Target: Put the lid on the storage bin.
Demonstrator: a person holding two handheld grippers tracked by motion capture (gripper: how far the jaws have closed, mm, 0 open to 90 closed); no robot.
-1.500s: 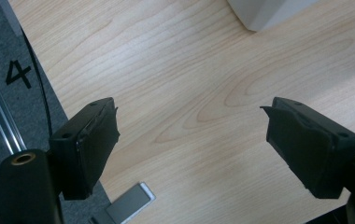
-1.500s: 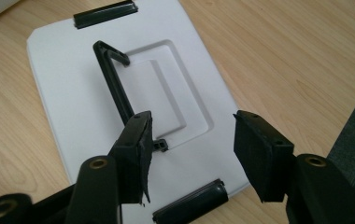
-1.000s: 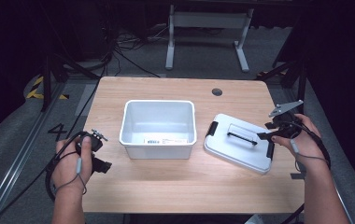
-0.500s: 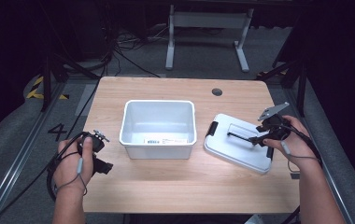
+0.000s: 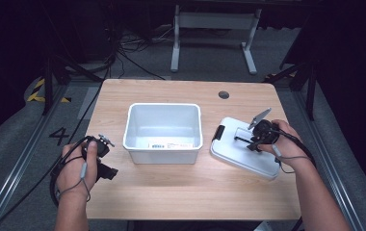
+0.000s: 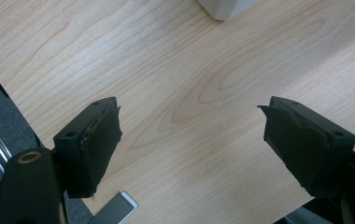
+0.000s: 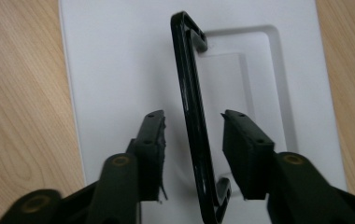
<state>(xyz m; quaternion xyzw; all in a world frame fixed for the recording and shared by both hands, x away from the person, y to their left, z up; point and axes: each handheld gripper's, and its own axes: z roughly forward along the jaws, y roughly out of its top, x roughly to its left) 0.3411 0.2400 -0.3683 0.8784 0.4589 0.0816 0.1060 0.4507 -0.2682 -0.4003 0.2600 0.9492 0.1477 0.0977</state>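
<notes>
A white lid (image 5: 239,155) lies flat on the wooden table (image 5: 181,192), right of an open white bin (image 5: 163,105). The lid's black handle (image 7: 189,93) stands up from its recess. My right gripper (image 5: 246,140) is low over the lid with the handle between its jaws (image 7: 192,116). The jaws have just been closing, and a gap still shows on each side of the handle, so it is open. My left gripper (image 5: 105,161) rests at the table's front left. Its jaws (image 6: 192,109) stand wide apart over bare wood with nothing between them.
The bin has a small label on its front wall and looks empty. A round cable hole (image 5: 223,95) is at the table's back right. Behind the table stand a white metal frame (image 5: 215,29) and floor cables (image 5: 123,57). The table edge runs close to my left hand.
My right gripper has moved left and down from the lid's right edge onto the lid, and its jaws have narrowed around the handle. The left gripper has stayed put.
</notes>
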